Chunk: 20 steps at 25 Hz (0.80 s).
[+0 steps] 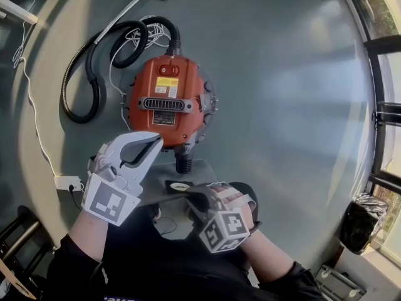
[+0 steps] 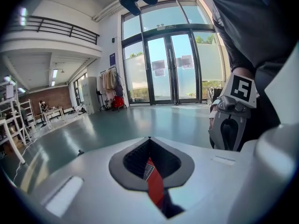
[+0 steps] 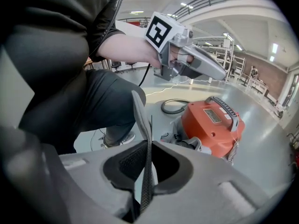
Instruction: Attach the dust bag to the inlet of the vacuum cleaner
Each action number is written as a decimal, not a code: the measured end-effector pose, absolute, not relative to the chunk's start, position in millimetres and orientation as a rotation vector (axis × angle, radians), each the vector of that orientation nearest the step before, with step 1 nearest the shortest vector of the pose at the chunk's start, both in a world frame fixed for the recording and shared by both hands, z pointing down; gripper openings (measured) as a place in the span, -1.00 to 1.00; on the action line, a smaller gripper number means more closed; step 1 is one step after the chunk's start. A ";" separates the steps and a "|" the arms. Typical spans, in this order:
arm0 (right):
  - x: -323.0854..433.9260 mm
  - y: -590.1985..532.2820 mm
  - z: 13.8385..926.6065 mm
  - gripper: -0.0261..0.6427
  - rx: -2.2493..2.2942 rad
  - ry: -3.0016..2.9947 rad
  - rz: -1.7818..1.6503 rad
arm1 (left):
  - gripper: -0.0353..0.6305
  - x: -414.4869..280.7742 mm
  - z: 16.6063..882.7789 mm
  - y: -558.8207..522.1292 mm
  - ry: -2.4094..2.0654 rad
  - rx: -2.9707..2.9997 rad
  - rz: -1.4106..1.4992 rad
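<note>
1. Step: presenting bag (image 1: 202,173) to inlet (image 1: 183,163); not yet on. The bag sits just short of the black stub, near but apart. Its dark collar with the hole faces roughly up.
2. Right gripper (image 1: 195,196): fingers clamped on the bag's thin edge, with the grey sheet standing up between them.
3. Left gripper (image 1: 158,142): fingers together, apparently on nothing. A red sliver shows in the slit, probably vacuum (image 1: 168,99) seen through it, but I cannot be sure. It hovers just beside the inlet.
4. Next move, by judgement: turn the collar to face the stub, centre the hole, push on squarely. Left fingers would need to part to steady the collar's far side.
5. Room: floor (image 1: 282,105) is open to the right. Hose (image 1: 94,80) loops and socket strip (image 1: 67,182) lie to the left. The person's legs crowd close behind.
</note>
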State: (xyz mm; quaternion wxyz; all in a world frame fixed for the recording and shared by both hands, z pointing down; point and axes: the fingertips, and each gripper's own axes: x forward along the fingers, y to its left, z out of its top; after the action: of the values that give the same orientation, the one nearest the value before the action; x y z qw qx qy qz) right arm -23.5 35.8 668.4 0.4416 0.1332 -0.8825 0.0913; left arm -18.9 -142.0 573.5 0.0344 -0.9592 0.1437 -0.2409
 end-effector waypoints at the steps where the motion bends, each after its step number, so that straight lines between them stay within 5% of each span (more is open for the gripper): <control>1: -23.4 34.8 672.5 -0.87 0.331 -2.189 0.225 | -0.84 -18.7 576.9 -143.4 0.448 -2.944 -0.727; 20: -13.1 16.2 718.5 -0.87 0.383 -2.174 0.195 | -0.84 -25.3 611.3 -173.3 0.472 -2.768 -0.581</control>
State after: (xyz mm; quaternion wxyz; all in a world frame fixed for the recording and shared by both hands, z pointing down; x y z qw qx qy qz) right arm -13.1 16.2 718.5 0.4465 0.1547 -0.8778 0.0788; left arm -25.3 -173.3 611.3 0.1366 -0.9562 0.1632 -0.2008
